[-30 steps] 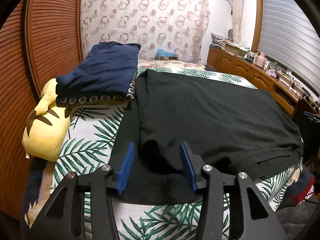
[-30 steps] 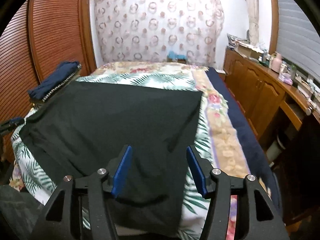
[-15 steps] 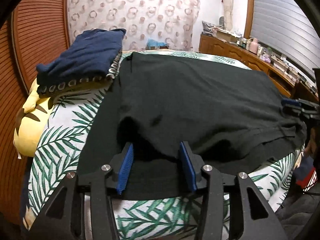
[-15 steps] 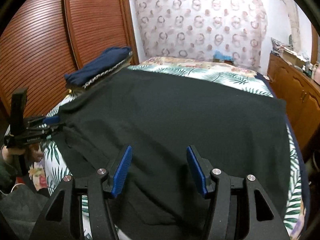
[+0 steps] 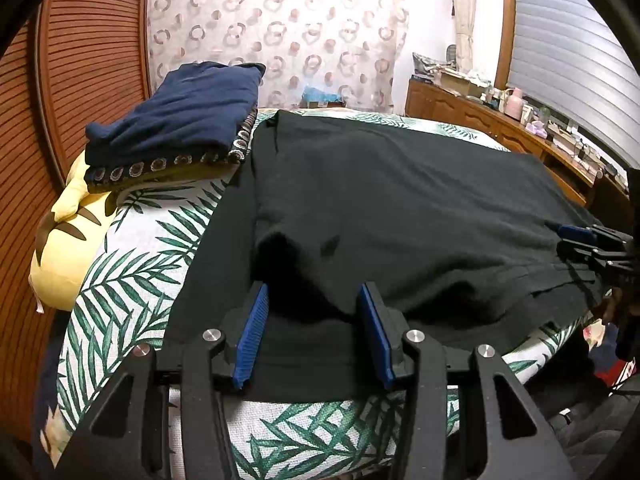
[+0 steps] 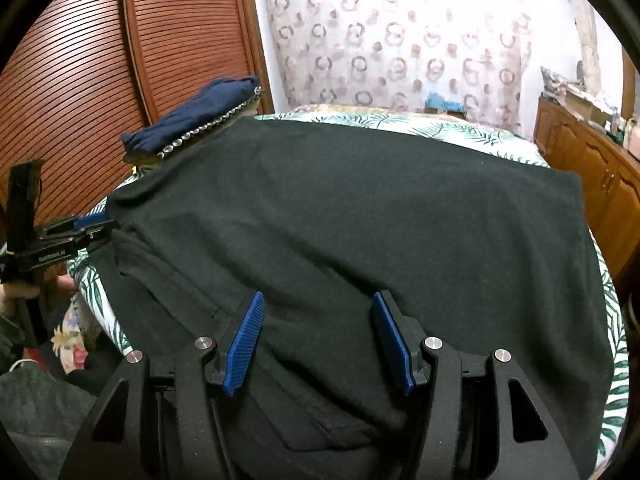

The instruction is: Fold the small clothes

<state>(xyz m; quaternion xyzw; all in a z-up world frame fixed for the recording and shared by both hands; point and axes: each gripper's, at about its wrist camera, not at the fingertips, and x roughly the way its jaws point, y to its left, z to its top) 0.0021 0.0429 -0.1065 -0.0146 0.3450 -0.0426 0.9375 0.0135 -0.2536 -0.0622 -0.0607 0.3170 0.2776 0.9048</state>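
The bed with a white sheet printed in green palm leaves (image 5: 132,264) fills the lower and middle part of both wrist views. Spread over most of it is the large, dark, near-black knitted garment (image 6: 380,220), lying mostly flat, with one layer already doubled over another along the near edge.

The step in hand looks like the start of a fold: both tools sit low at the near hem, one at each end, ready to take hold. The next move, as I judge it, calls for closing each pair of fingers on the doubled edge, then lifting and carrying it toward the upper part of the frame together, so the cloth does not skew.

At upper left, a folded navy-blue garment on a ring-patterned cloth (image 5: 176,120) rests on a yellow plush toy (image 5: 68,240), just beside the dark garment's far corner.

The left gripper (image 5: 316,332) has its blue-padded fingers (image 5: 252,336) standing apart, with a raised hump of dark fabric between them; the pads do not appear to press on it. The right gripper (image 6: 318,344) likewise has its fingers (image 6: 244,344) apart, straddling the hem near a seam, clamped on nothing. Each tool also shows in the other's view at the frame edge, level with the hem.
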